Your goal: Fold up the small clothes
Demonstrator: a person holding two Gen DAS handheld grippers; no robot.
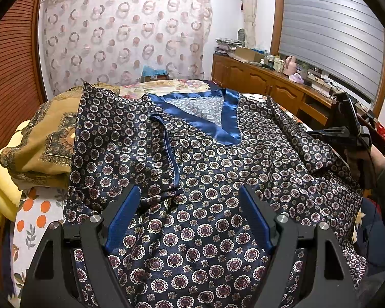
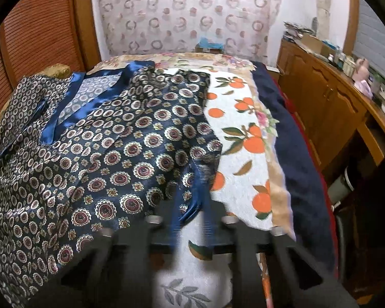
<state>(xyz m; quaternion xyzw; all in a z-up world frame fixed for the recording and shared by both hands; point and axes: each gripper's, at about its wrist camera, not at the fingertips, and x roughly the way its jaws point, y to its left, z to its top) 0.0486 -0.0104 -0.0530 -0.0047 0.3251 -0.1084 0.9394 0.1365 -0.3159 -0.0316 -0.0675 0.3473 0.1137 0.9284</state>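
A navy satin top [image 1: 205,179] with a round medallion print and a shiny blue V-neck band [image 1: 228,118] lies spread on the bed. My left gripper [image 1: 190,200] hovers over its lower middle, blue pads [image 1: 123,218] wide apart and open, nothing pinched. In the right wrist view the same top [image 2: 102,154] fills the left side. My right gripper [image 2: 191,215], blurred, is shut on the blue hem of the right sleeve [image 2: 192,200] at the garment's edge. The left wrist view shows the right gripper [image 1: 320,134] in a hand at the far right.
The top rests on a white bedsheet with an orange-fruit print [image 2: 243,133]. A navy blanket [image 2: 295,141] runs along the right bed edge. A folded brown patterned cloth [image 1: 46,141] and a yellow pillow [image 1: 2,179] sit at left. A wooden cabinet [image 2: 333,102] stands right.
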